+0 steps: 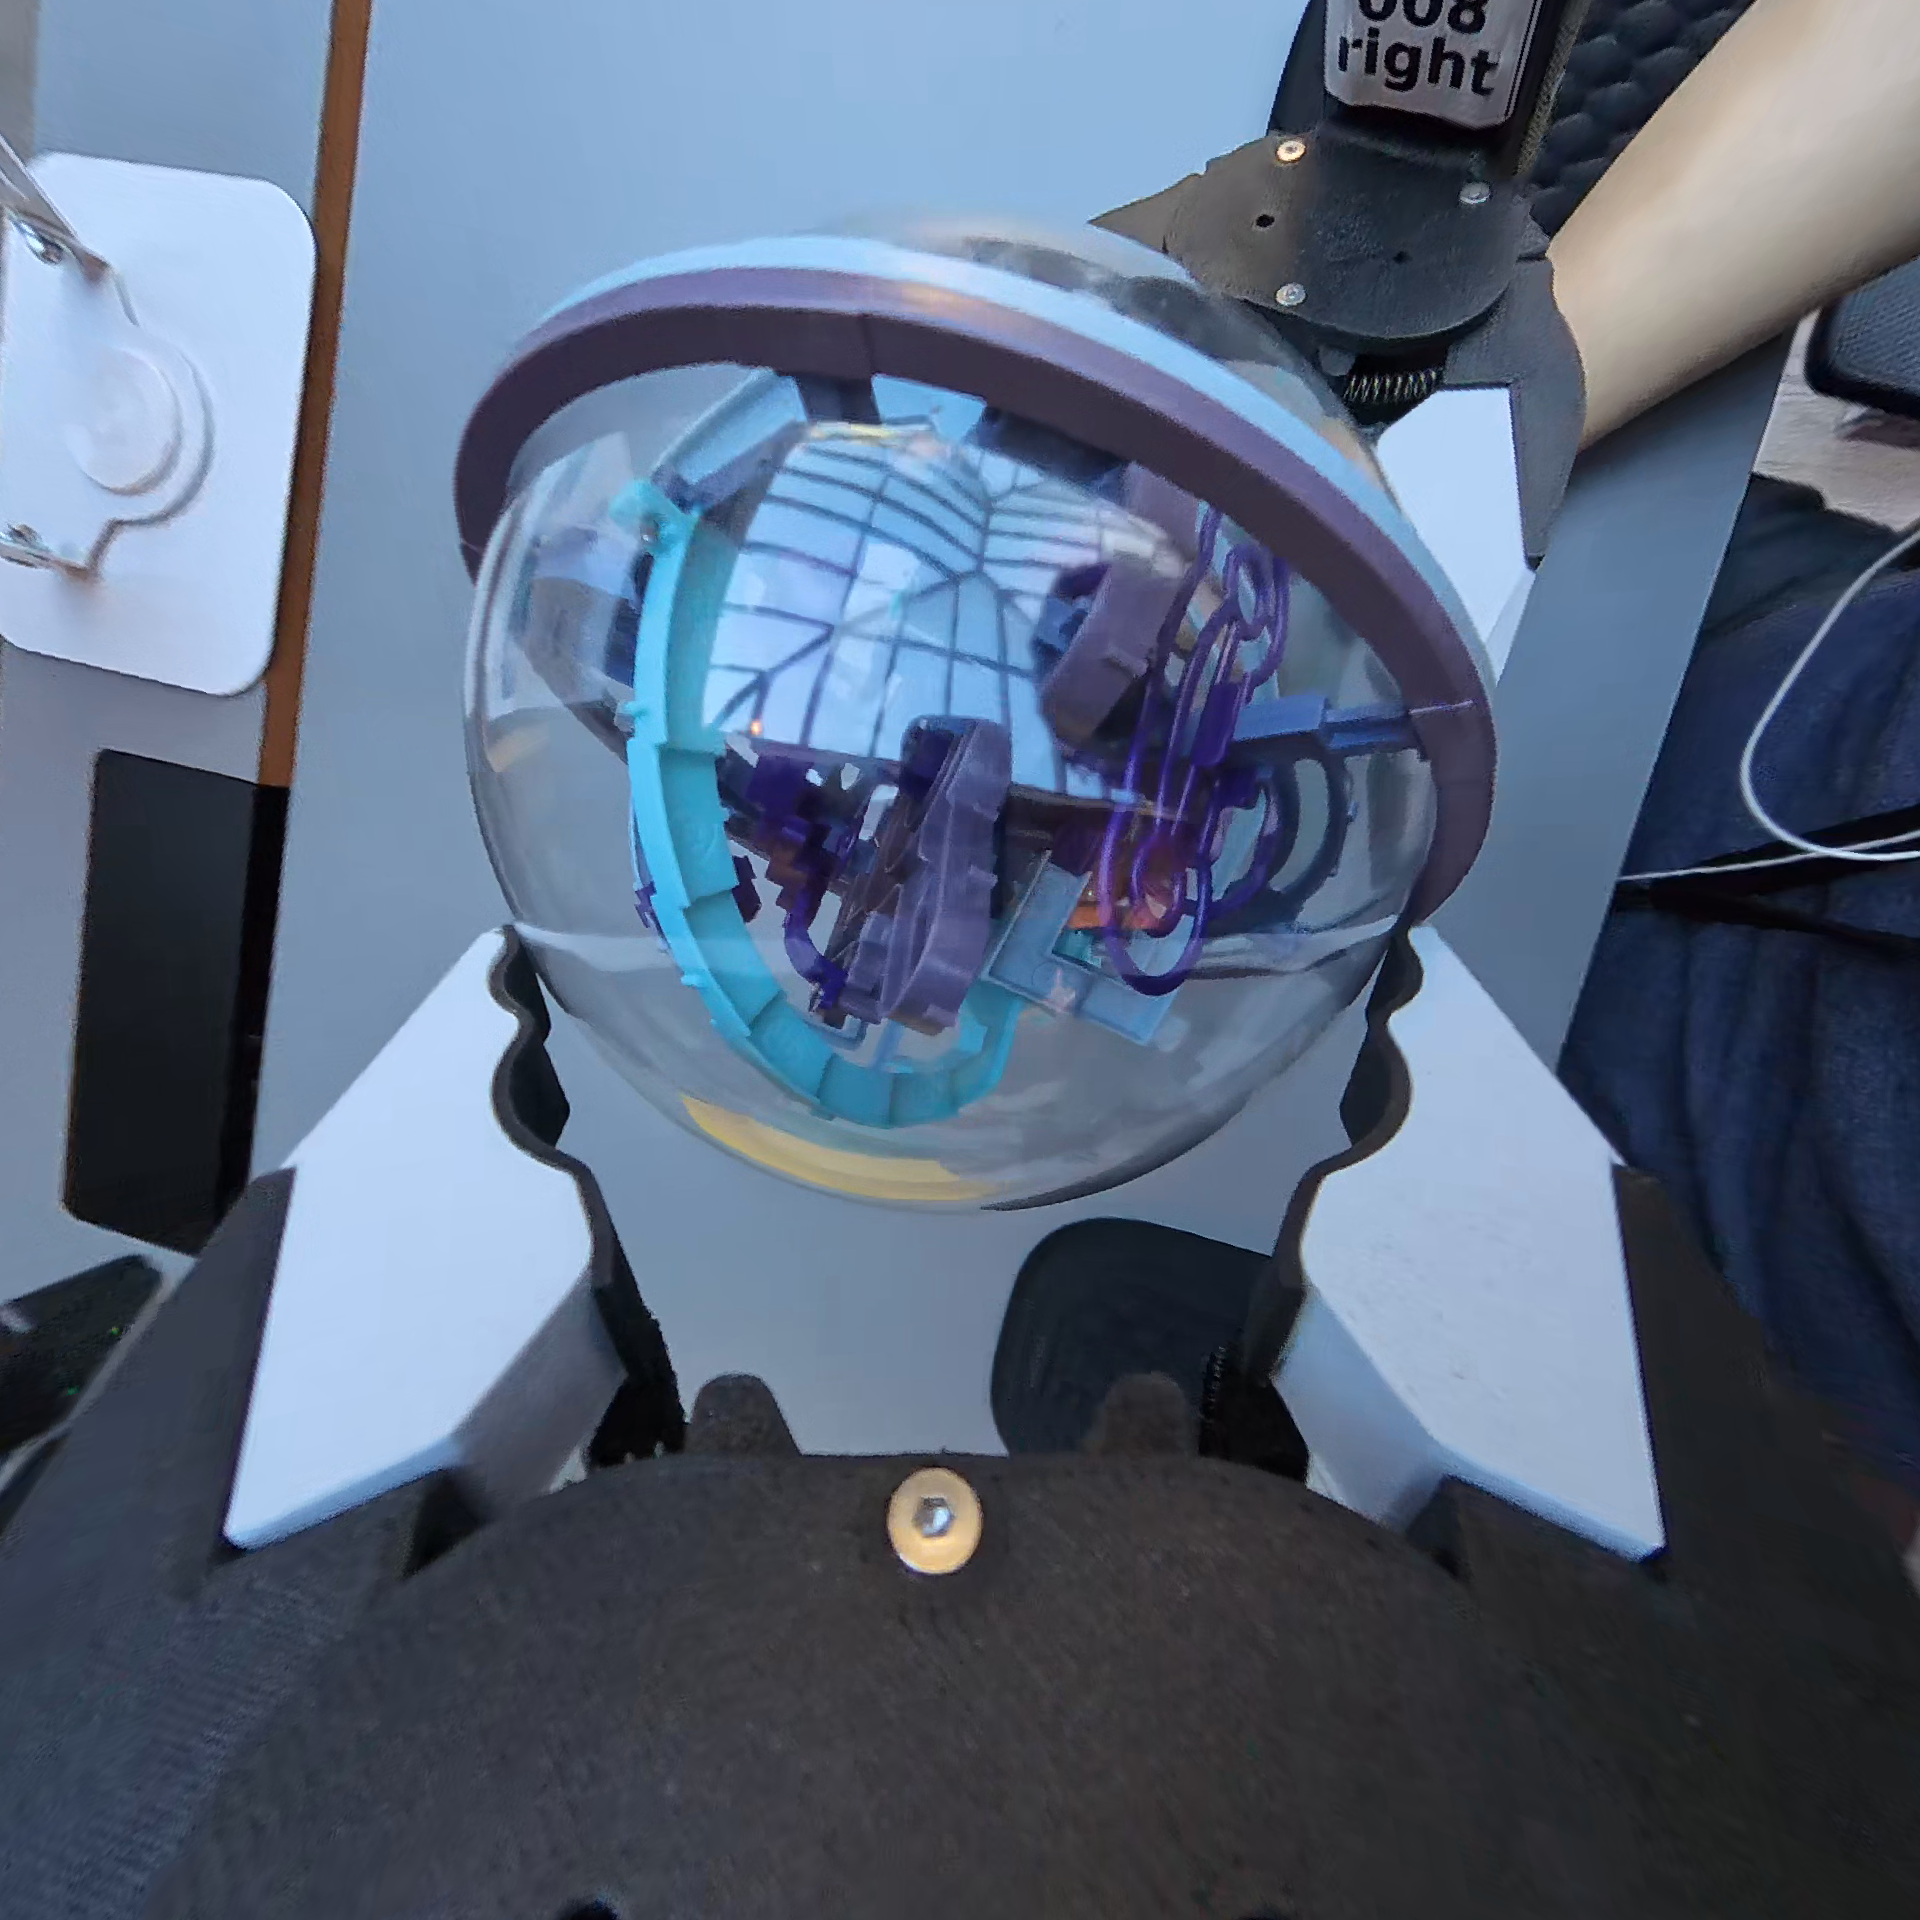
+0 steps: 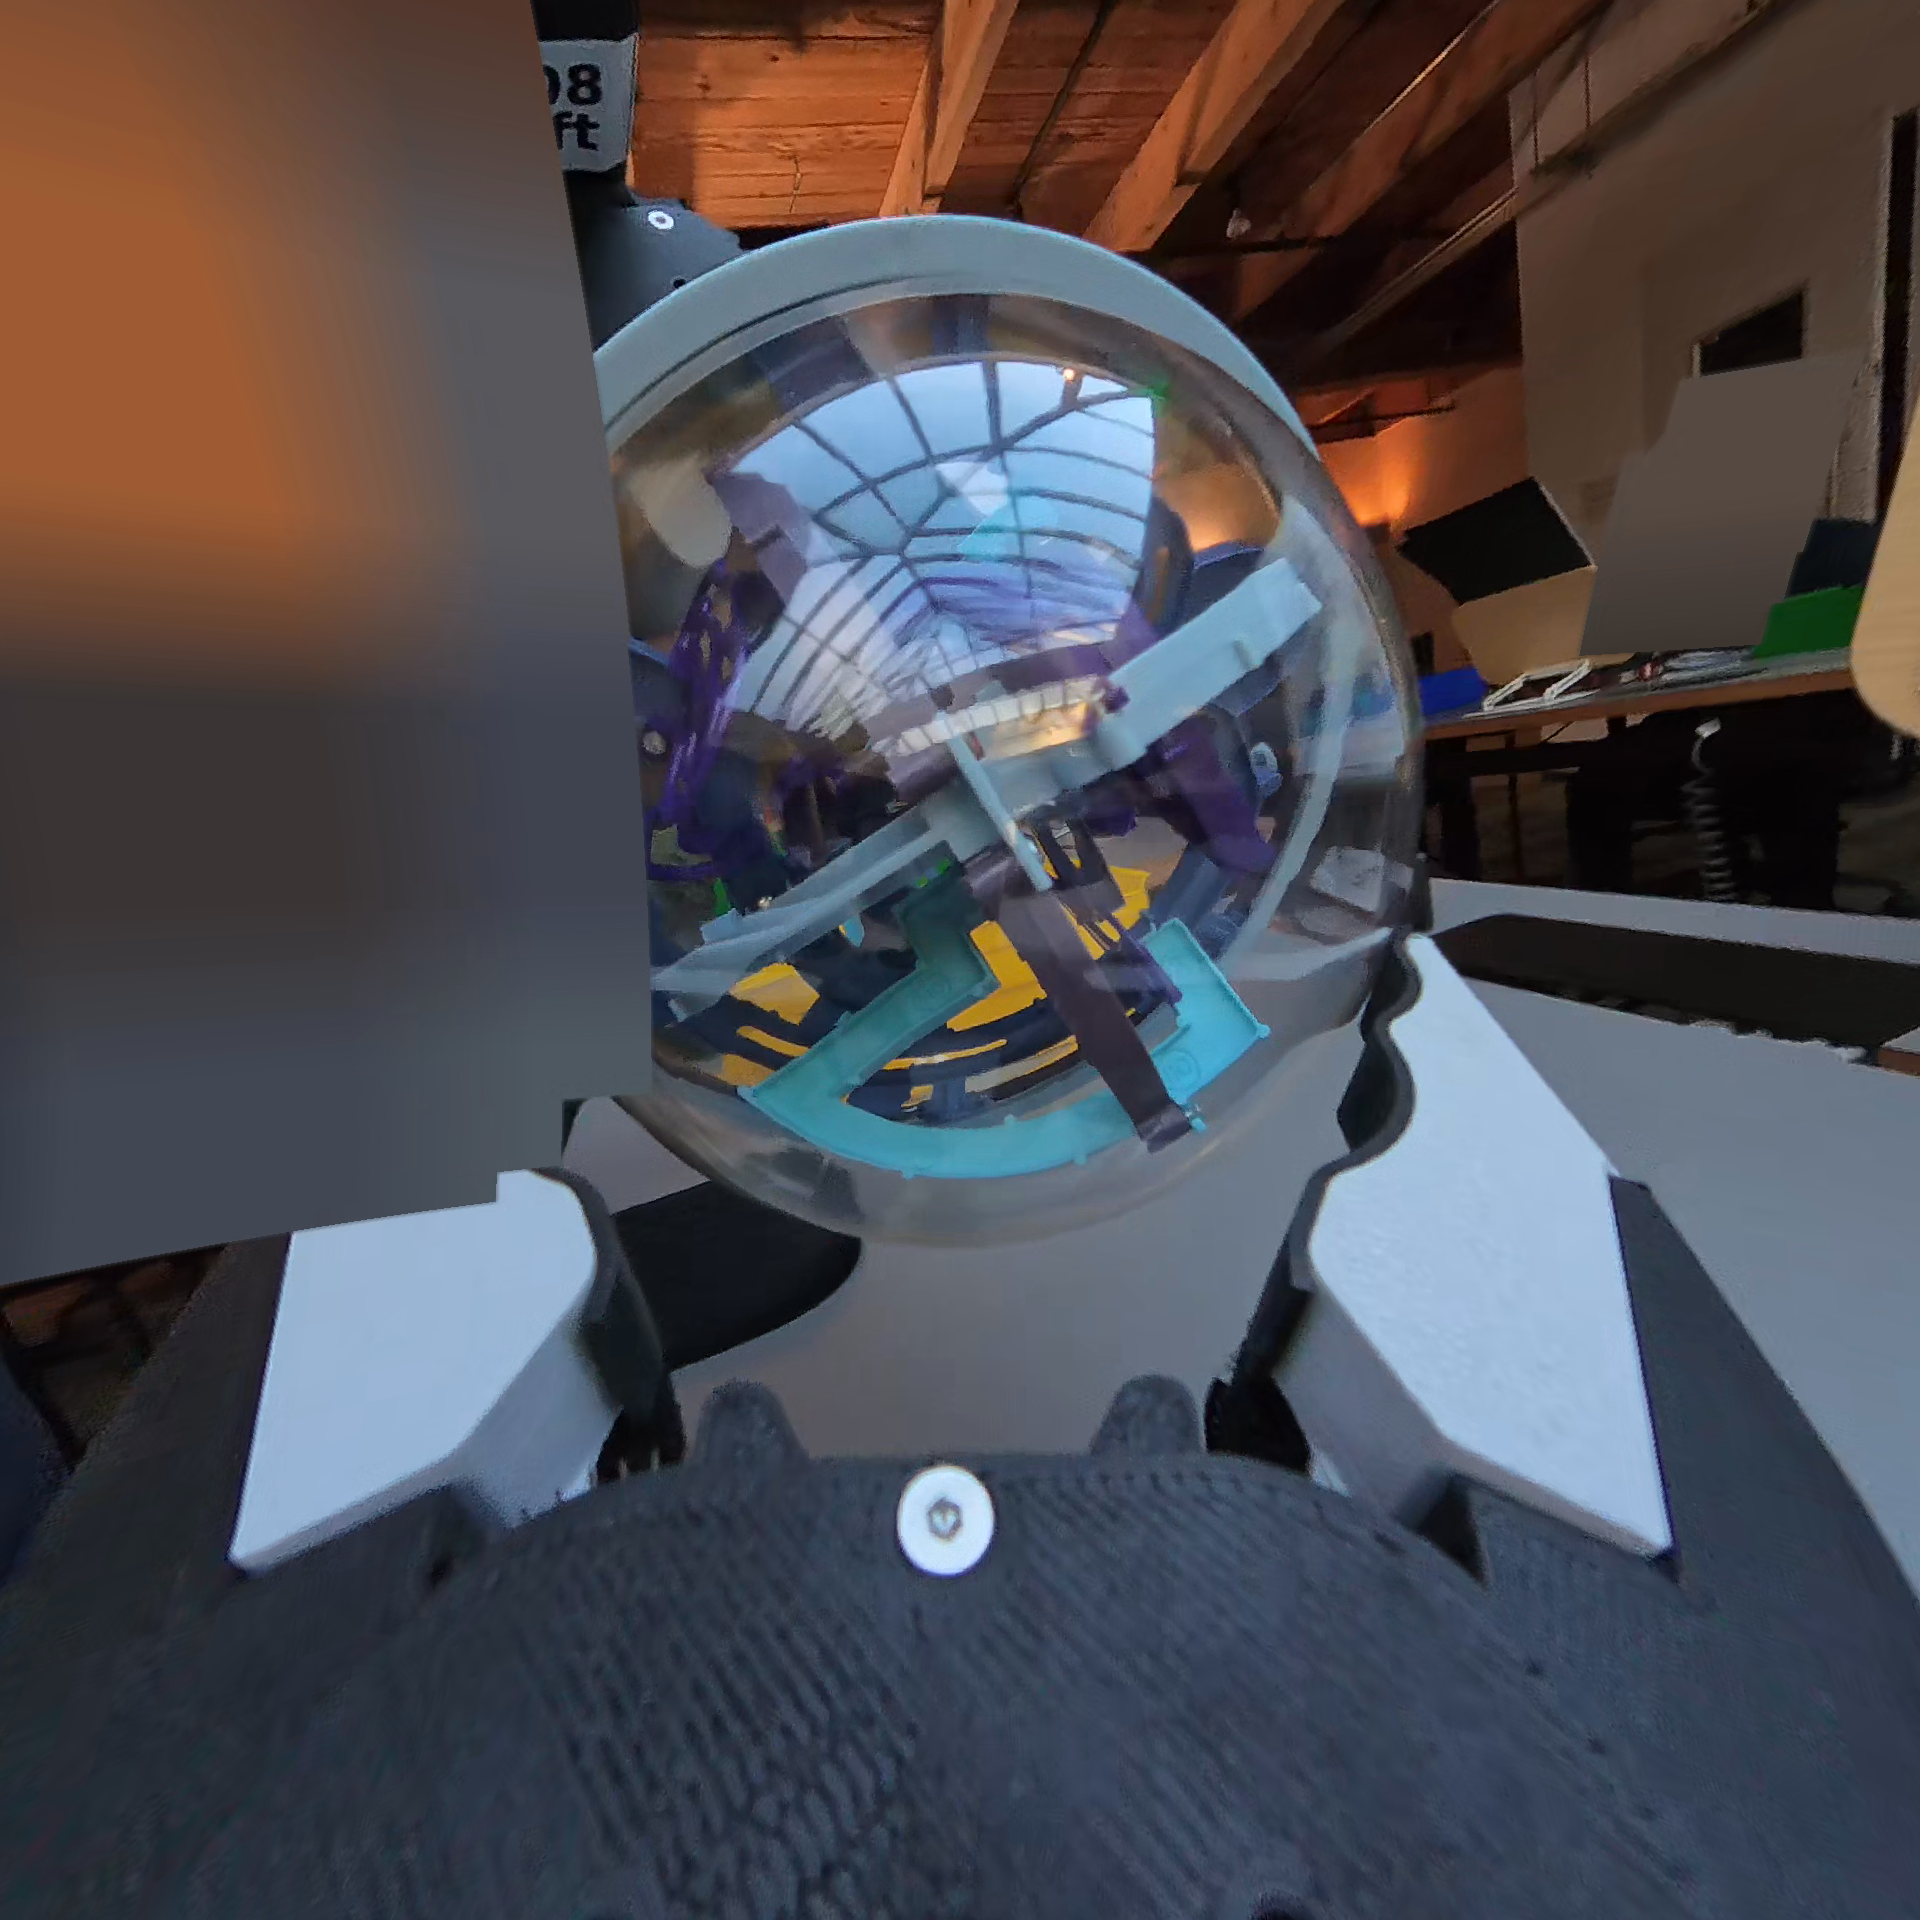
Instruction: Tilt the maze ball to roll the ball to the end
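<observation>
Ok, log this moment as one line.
maze ball: held up off table | left gripper: gripping it | right gripper: gripping it | small ball: not spotted

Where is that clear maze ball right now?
The maze ball is up off the table, held between the left gripper and the right gripper, filling the middle of both wrist views.
</observation>
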`<state>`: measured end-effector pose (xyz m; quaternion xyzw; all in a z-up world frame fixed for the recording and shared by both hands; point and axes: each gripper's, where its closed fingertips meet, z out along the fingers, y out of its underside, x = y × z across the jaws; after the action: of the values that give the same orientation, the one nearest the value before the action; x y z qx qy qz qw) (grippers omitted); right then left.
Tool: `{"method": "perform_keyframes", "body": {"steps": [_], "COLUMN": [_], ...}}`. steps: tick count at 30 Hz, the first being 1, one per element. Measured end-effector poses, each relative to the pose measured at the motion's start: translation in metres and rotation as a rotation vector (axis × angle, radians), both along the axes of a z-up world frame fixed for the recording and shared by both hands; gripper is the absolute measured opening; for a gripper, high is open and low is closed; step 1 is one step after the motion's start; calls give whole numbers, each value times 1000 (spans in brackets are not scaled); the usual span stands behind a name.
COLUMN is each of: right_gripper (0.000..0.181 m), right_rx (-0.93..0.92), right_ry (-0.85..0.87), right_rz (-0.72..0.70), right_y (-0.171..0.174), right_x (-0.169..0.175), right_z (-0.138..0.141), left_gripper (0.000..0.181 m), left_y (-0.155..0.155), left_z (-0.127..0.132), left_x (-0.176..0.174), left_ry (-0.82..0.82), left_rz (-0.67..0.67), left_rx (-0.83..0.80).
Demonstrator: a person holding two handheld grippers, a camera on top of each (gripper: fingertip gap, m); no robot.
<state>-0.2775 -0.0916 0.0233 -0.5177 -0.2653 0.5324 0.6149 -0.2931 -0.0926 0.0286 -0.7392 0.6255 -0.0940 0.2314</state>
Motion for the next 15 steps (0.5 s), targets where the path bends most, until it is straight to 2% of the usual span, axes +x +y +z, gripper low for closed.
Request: {"method": "perform_keyframes", "body": {"steps": [8,15], "right_gripper": [156,152], "right_rx": [-181,-242], "right_ry": [76,115], "right_rz": [101,136], "right_y": [11,16], "right_x": [5,11], "right_z": [-6,-4], "left_gripper": [152,153], "left_y": [10,15], "left_z": [-5,-2], "left_x": [4,10], "left_ry": [74,108], "left_rz": [106,141], "left_rx": [-188,-249]}}
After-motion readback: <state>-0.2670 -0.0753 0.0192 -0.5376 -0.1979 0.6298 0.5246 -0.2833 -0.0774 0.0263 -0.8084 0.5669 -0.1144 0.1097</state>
